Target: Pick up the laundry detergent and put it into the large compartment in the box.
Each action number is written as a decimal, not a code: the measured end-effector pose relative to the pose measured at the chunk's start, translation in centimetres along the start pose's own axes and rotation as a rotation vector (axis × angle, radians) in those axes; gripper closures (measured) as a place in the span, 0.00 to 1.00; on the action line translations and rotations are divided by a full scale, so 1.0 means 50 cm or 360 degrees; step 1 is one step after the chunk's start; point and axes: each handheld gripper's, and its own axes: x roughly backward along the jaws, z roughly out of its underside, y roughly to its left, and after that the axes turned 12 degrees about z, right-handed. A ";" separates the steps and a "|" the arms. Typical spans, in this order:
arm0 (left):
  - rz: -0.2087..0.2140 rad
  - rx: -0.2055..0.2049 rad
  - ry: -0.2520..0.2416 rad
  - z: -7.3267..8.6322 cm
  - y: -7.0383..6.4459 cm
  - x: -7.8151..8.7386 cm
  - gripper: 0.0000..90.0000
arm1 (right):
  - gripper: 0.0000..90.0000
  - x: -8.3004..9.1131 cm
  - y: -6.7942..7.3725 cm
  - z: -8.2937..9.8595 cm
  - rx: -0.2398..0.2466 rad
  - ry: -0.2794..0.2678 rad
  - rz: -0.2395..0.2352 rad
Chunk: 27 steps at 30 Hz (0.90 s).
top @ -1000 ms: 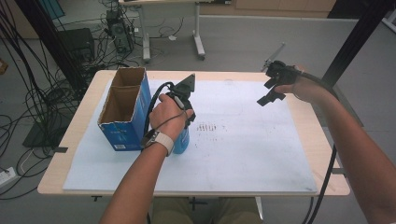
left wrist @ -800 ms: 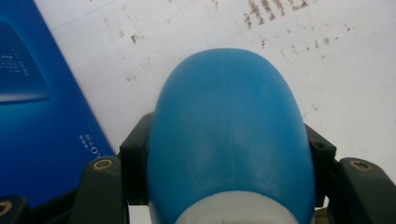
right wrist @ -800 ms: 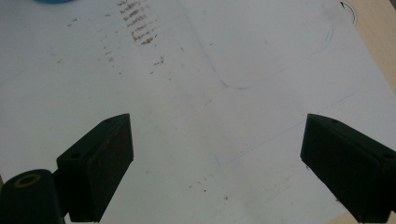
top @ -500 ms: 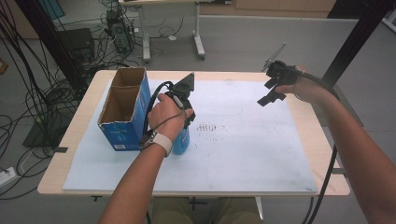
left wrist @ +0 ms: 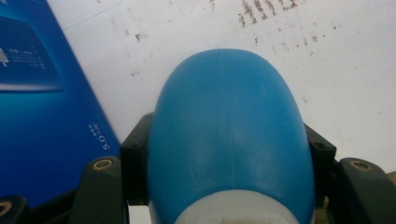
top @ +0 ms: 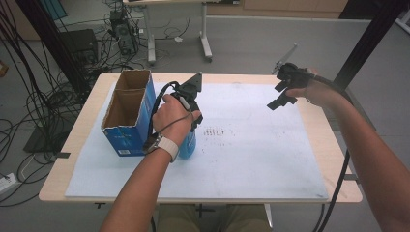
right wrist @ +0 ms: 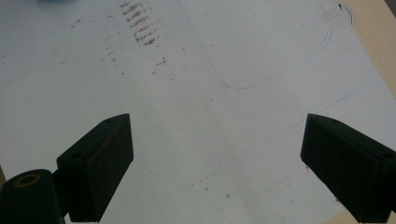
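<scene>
Left gripper view puts the blue bottle (left wrist: 229, 140) right against my lens, its rounded body wedged between the two black jaws, so the left gripper (left wrist: 229, 154) is pinching it firmly at the sides. Just beside it stands the wall of the blue cardboard box (left wrist: 42, 116), close but, as far as I can judge, not touching.

From the high view, the bottle (top: 187, 145) stands upright on the white sheet (top: 251, 159) next to the box (top: 126, 112), with my left hand (top: 173, 117) over it. Against the pictures from a second ago almost nothing has shifted: hand, bottle and box sit where they were. I read that as a grip already settled and the lift not yet begun (whether the base has left the sheet I cannot tell from here, since the hand hides it). The open compartments of the box look like the likely destination.

Farther off, the right gripper (top: 283, 94) hovers above the far right part of the sheet, holding nothing; in the right gripper view its jaws stand wide apart over bare, smudged paper (right wrist: 201, 93).
</scene>
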 end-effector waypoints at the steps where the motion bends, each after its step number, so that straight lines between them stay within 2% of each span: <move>1: -0.0004 0.0000 -0.0005 0.000 -0.001 0.003 0.43 | 0.10 0.000 0.000 0.000 0.0001 0.0000 0.0001; 13: -0.0034 0.0006 -0.0022 0.001 -0.010 0.050 0.43 | 0.10 0.009 0.001 0.003 0.0003 -0.0012 0.0010; 27: -0.0033 0.0017 -0.0049 0.001 -0.019 0.097 0.43 | 0.11 0.016 0.006 0.001 0.0009 -0.0008 0.0020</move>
